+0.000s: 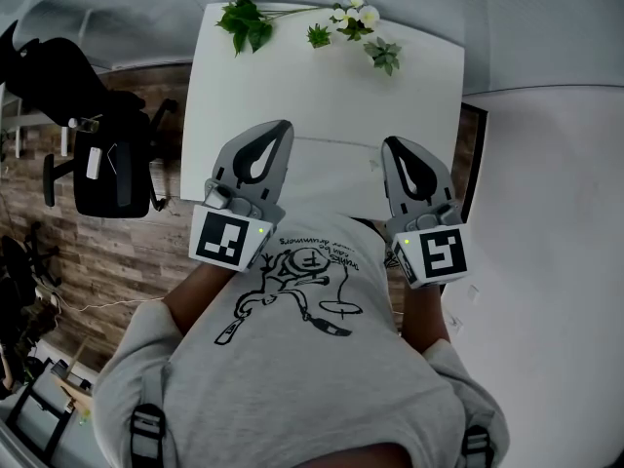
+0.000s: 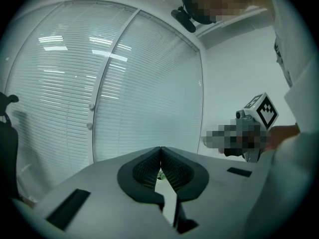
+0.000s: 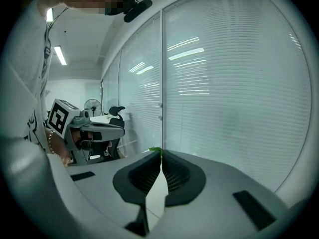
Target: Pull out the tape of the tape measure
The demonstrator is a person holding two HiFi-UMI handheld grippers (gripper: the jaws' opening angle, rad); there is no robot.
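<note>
Left claw (image 1: pixel 284 128) closed, right claw (image 1: pixel 391 143) closed, both at white table (image 1: pixel 331 96) near edge

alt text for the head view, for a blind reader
A person holds the left gripper and right gripper, both shut and empty, at a white table; leafy sprigs and white flowers lie at its far edge.

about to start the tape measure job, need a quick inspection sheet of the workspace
surface: white table, mostly bare
job's things: nothing seen, no tape measure in any view
clutter: leafy sprigs and white flowers at the table's far edge
claws: left claw shut, empty; right claw shut, empty; both held over the near edge
cables: thin pale line on the wood floor, maybe a cable
surroundings: black office chair at left, window blinds ahead
</note>
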